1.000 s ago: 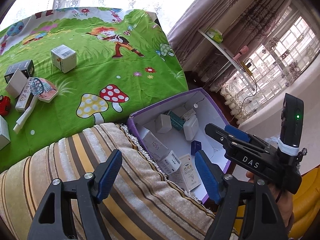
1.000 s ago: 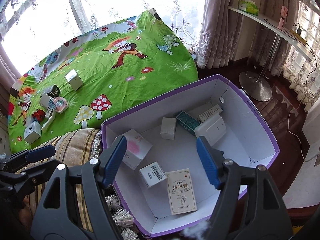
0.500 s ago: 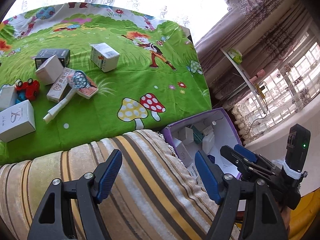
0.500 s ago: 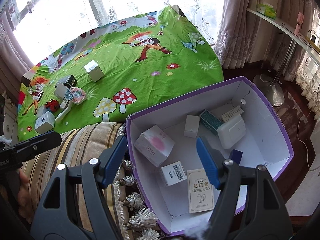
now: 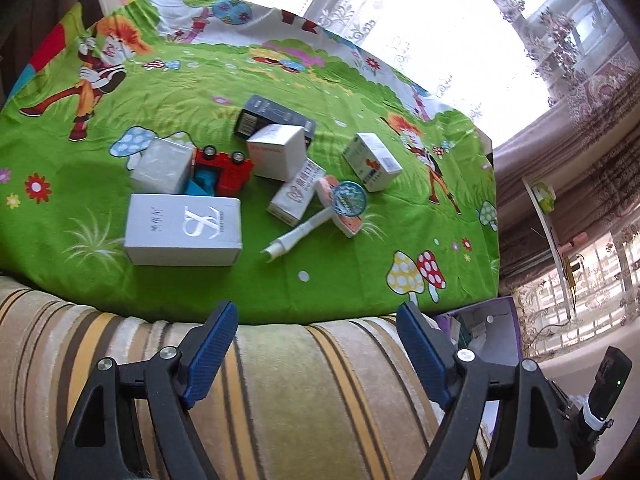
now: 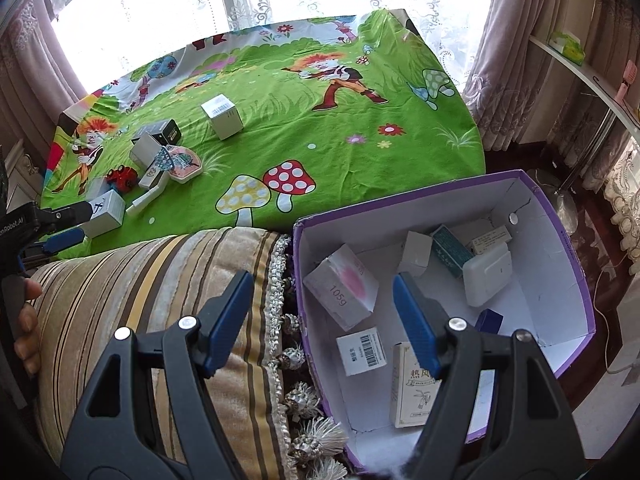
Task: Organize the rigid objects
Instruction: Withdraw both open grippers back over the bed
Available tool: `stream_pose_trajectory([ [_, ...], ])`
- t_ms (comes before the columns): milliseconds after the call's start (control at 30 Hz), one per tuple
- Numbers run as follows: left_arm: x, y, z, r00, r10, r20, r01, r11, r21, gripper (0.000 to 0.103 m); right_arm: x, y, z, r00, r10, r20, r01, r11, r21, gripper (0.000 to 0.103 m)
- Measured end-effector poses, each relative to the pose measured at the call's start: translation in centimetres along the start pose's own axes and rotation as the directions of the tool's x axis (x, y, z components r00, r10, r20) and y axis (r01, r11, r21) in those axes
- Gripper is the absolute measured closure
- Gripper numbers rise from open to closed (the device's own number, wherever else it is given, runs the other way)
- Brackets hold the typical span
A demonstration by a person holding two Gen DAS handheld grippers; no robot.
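My left gripper [image 5: 316,354] hovers over the striped cushion [image 5: 280,400], facing the loose items on the green cloth. Its jaws are opening with nothing between them. Ahead lie a white logo box [image 5: 184,230], a red toy car [image 5: 222,168], a white tube [image 5: 296,236], a round pink case [image 5: 344,204] and several small cartons. My right gripper [image 6: 320,320] is open and empty above the near left rim of the purple box [image 6: 560,232]. That box holds a pink-spotted carton [image 6: 342,292], a barcode box [image 6: 362,350] and several others.
The striped cushion [image 6: 160,300] with tassels lies between the green cloth [image 6: 320,140] and the purple box. The left gripper [image 6: 70,224] and a hand show at the left edge. A shelf and curtains stand at the right, with dark floor below.
The left gripper has swung left, away from the purple box and toward the clutter on the green cloth, and its jaws stand wider. The right gripper has drifted a little left.
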State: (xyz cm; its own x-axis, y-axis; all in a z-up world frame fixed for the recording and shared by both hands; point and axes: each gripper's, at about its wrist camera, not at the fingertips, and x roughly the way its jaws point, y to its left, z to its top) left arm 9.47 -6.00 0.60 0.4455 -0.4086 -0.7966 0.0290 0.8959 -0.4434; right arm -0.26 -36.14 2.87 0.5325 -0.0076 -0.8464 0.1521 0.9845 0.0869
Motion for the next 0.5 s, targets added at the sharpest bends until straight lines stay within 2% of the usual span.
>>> stream_pose_trajectory([
  [333,-0.4,4.6,2.0,0.993,0.118,0.007,-0.117,0.988,-0.101,0.016,0.5,1.1,0.2,0.999,0.037,-0.021,-0.037,0.999,0.004,0.028],
  [500,0.1,5.6,2.8,0.991,0.136,-0.021,-0.137,0.984,-0.116,0.008,0.9,2.2,0.4,0.998,0.056,-0.031,-0.057,0.998,-0.016,0.028],
])
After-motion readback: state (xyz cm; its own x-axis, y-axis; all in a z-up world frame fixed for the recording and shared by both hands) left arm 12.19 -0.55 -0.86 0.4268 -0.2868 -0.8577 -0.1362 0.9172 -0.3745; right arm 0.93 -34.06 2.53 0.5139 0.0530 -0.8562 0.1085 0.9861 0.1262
